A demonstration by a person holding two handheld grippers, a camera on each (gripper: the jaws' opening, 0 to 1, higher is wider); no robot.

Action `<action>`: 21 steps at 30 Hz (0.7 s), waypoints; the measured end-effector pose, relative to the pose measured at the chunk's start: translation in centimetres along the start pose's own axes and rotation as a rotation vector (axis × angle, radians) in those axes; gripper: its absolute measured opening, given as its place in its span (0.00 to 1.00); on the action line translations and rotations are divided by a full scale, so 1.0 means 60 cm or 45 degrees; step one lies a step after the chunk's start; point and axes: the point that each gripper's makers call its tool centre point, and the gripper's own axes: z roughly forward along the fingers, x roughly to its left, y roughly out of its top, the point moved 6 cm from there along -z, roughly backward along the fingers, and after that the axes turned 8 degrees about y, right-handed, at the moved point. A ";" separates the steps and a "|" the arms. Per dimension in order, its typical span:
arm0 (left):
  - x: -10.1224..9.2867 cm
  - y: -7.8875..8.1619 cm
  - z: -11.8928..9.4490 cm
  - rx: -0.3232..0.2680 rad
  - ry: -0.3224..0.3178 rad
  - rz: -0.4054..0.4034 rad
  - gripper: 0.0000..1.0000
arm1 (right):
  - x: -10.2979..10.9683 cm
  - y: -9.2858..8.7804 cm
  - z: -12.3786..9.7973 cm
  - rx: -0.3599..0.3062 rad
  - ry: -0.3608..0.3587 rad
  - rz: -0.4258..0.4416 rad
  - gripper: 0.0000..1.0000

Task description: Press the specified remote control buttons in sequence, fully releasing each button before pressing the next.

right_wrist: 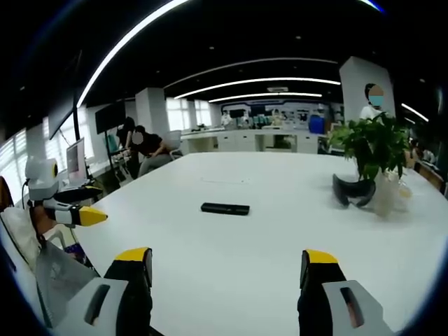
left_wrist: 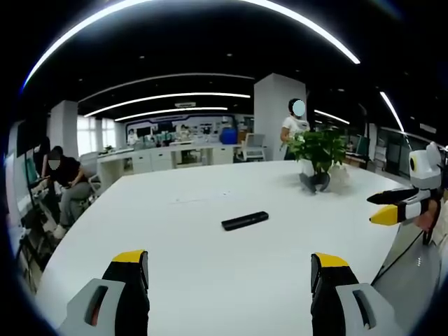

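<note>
Left gripper view: left tool (left_wrist: 229, 269) low over the near edge of the white counter (left_wrist: 210, 280), jaws wide apart, nothing between them. Black remote (left_wrist: 245, 220) flat on the counter, ahead of the tool and a shade right of its midline, well apart from the jaws. Long axis running across the line of approach, slightly skewed, right end farther away. Beyond the remote and to its right, a potted plant (left_wrist: 318, 150) near the far edge. Right of the remote, at the counter's side, the other tool's yellow tip seen side-on; from this angle no telling how those jaws stand.

Right gripper view: left of the remote (right_wrist: 225, 208), off the counter's edge, the left tool's yellow tip. Right tool (right_wrist: 226, 269) low over the near counter, jaws spread, empty. Remote straight ahead of it, almost on the midline, long axis crosswise. Right of the remote, the plant (right_wrist: 371, 143) in a pale pot.

Judgement: no button pressed yet. Both tools well short of the remote; neither clearly nearer. Buttons too small to make out, so the pressing end unknown.
</note>
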 end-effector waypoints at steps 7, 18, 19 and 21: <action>-0.006 0.004 0.009 0.009 -0.018 0.023 0.99 | 0.004 0.002 0.002 -0.005 0.017 -0.018 0.86; -0.016 0.031 0.049 0.016 -0.085 0.112 0.99 | 0.002 0.001 0.003 -0.010 0.026 0.001 0.83; -0.018 0.034 0.053 0.016 -0.093 0.121 0.99 | 0.001 0.002 0.002 -0.012 0.025 0.004 0.82; -0.022 0.042 0.061 0.017 -0.112 0.146 0.99 | -0.002 0.002 0.002 -0.016 0.018 0.006 0.82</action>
